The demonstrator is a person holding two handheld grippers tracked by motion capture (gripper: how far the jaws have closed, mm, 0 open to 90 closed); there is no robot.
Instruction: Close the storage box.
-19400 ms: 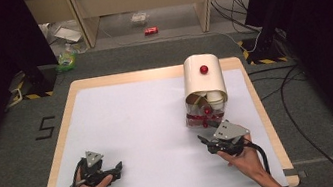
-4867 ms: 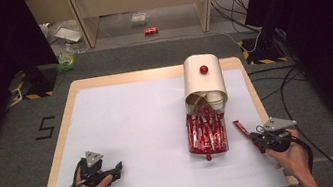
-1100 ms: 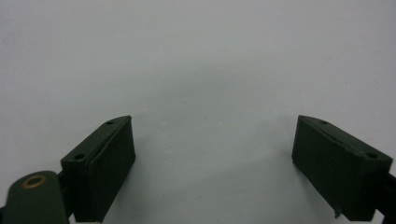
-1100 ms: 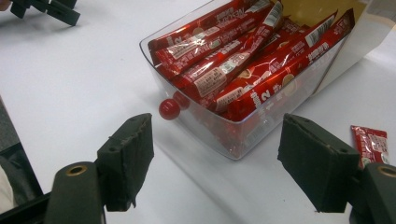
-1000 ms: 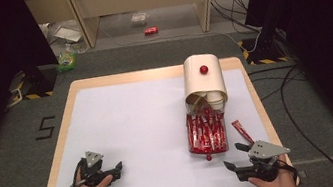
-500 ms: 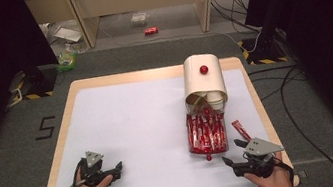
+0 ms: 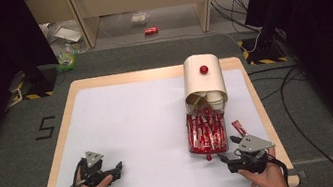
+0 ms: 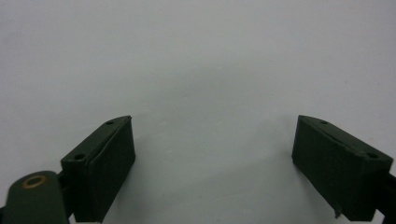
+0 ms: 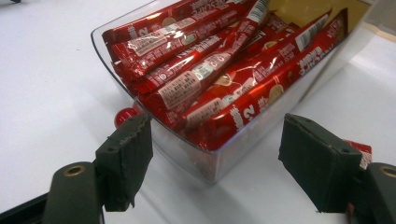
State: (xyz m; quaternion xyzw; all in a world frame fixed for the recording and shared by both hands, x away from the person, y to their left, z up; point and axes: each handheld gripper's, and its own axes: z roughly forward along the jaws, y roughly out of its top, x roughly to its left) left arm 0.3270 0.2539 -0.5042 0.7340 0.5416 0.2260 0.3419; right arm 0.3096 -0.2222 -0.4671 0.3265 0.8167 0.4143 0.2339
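Step in hand, as I read it: right tongs lined up on the near end of the clear drawer, jaws wide apart and holding nothing. Looks like a push or a grip on the drawer front is next; I can't tell which.

Right gripper view: the drawer's corner sits between my jaws, just ahead of them. The drawer's small red knob peeks out beside the left jaw, touching it or nearly; can't say which. For the knob I'd need to swing the tongs left to centre on it before closing. As aimed now, closing would pinch the corner wall instead.

Containers:
- Drawer: clear plastic, packed with red stick sachets lying lengthwise, piled to the rim. Pulled out toward me from the cream dispenser box.
- Dispenser: beyond the drawer from the right tongs, a red knob on top, what looks like white paper cups in its open mouth.
- One loose sachet lies on the worktop outside the drawer, just ahead of the right tongs; its end shows by my right jaw.

Left tongs: well apart from all that, resting low over bare worktop, jaws wide apart, nothing between them in the left gripper view.
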